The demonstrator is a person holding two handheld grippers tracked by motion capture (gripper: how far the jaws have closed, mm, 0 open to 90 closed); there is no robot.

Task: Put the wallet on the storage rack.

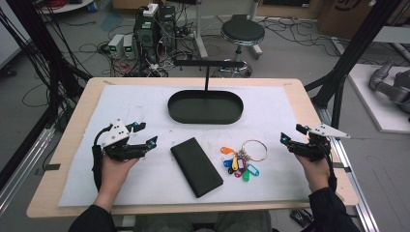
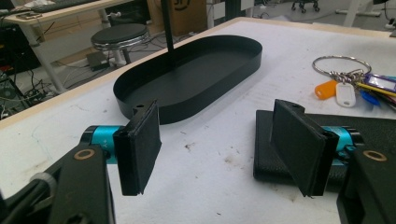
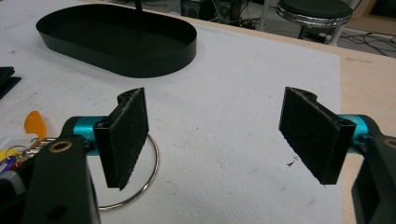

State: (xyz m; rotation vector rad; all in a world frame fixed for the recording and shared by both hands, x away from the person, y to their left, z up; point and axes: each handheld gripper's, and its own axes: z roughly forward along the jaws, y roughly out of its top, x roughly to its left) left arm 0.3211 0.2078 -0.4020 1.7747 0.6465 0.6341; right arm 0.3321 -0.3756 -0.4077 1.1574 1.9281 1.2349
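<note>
1. The left gripper is released, jaws spread wide and empty, resting near the table's left edge. It faces the black rectangular case, so that case is probably its target.
2. The right gripper is likewise released and empty, near the right edge. Its left pad sits just beside the key ring, probably ready to take the ring.
3. The ring's coloured key tags lie between case and right gripper, near the front edge.
4. The black oval tray with upright post stands toward the far edge, unobstructed; probably the destination.
</note>
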